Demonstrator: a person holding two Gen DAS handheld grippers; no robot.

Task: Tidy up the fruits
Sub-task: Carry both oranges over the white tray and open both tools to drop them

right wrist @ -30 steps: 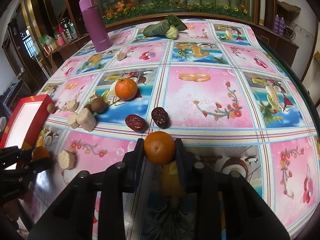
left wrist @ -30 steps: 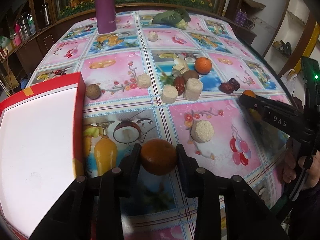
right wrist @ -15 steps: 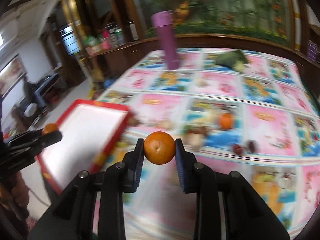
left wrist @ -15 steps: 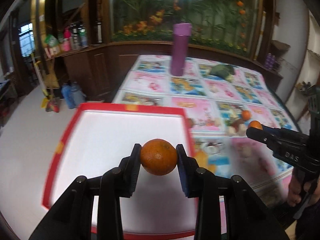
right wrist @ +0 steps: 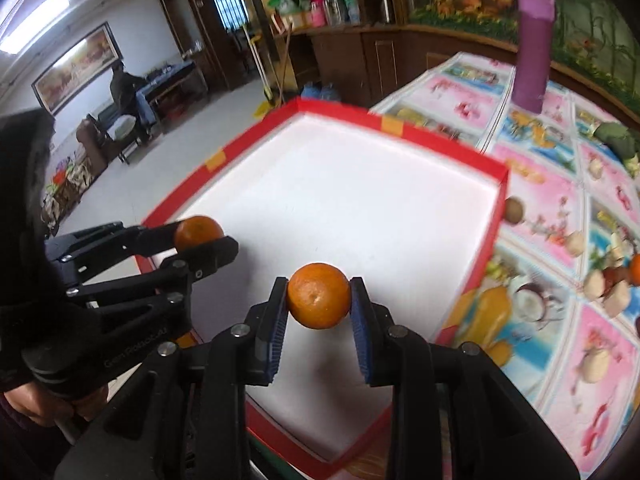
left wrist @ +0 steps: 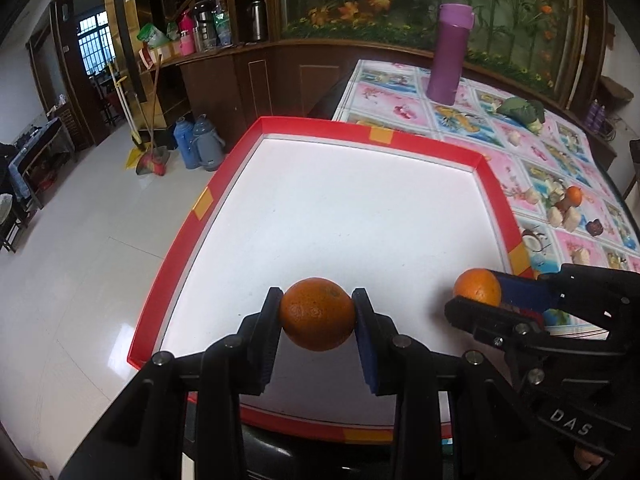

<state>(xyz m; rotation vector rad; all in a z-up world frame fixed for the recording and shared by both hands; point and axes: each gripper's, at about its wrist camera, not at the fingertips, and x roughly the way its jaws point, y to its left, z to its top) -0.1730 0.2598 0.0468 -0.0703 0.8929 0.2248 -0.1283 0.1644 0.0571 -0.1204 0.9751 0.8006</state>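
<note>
Floral oilcloth covers the table (left wrist: 472,120), and at its near left corner a shallow red-rimmed tray (left wrist: 494,188) with a bare white floor is set, part of it reaching past the table's edge over the room floor. Nothing is seen lying in the tray.

A purple flask (left wrist: 450,54) is stood near the far edge of the table, with a green leafy vegetable (left wrist: 520,110) to its right. Loose fruit pieces (left wrist: 560,206), among them one small orange, are scattered toward the table's right edge, well apart from the tray.

Two oranges are being carried. The left gripper (left wrist: 318,316) is clamped on one orange (left wrist: 318,314) above the tray's near edge. The right gripper (right wrist: 320,306) is clamped on a second orange (right wrist: 319,295) near the tray's near right corner. Both fruits appear to be held clear of the white floor.

The step in hand is judged to be the delivery of both oranges into the tray. For the next move, each orange would have to be lowered onto the white floor and the jaws parted gently, since round fruit is likely to roll. Some space between the two would be wise.
</note>
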